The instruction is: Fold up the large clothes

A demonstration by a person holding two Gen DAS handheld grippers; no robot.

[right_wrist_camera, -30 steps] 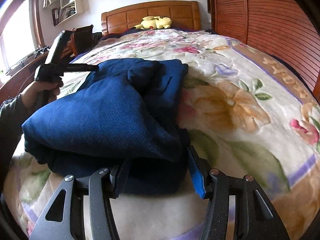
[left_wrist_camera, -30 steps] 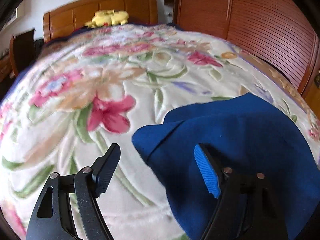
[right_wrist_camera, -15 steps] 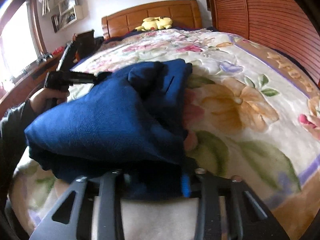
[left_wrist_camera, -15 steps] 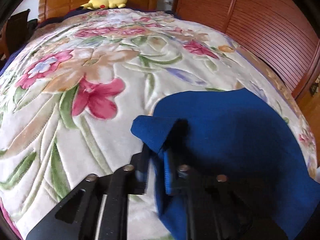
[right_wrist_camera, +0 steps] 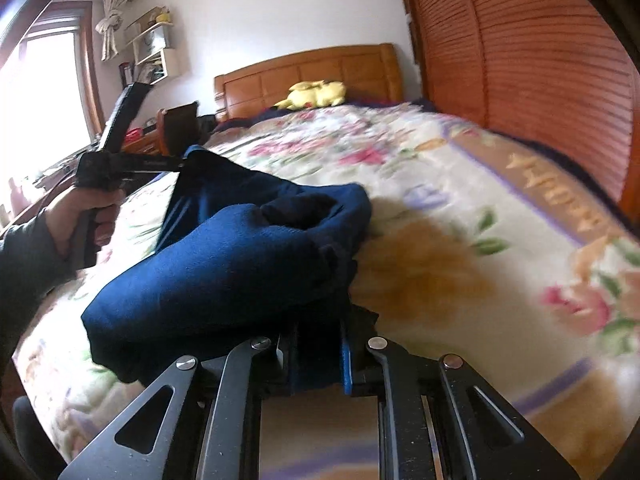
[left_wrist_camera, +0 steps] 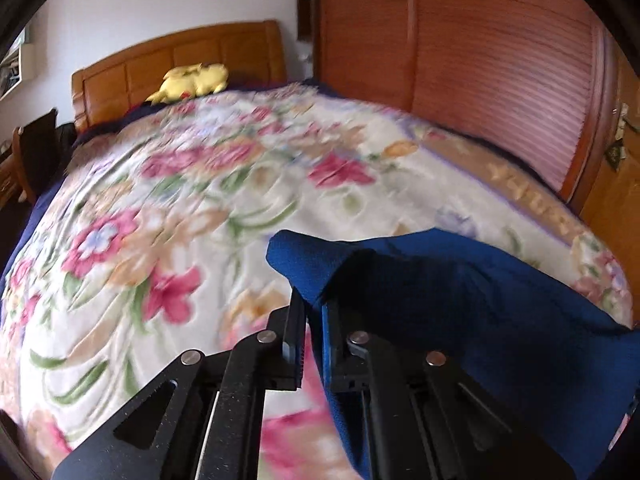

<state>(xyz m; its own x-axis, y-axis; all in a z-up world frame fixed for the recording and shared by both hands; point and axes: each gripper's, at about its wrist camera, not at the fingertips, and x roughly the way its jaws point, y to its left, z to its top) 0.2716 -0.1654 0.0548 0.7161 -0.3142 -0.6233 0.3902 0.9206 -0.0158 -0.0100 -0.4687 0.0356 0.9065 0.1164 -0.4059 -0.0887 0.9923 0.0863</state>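
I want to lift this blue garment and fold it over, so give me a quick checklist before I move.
1. Left gripper shut on a corner of the blue garment: ok.
2. Right gripper has cloth between its jaws, which are closing: ok.
3. Garment spread flat: not ok, bunched in a heap.
4. Bedspread beyond the garment free for laying it down: ok.
5. Yellow plush toy out of the way by the headboard: ok.
6. Which garment edges are held: cannot tell.
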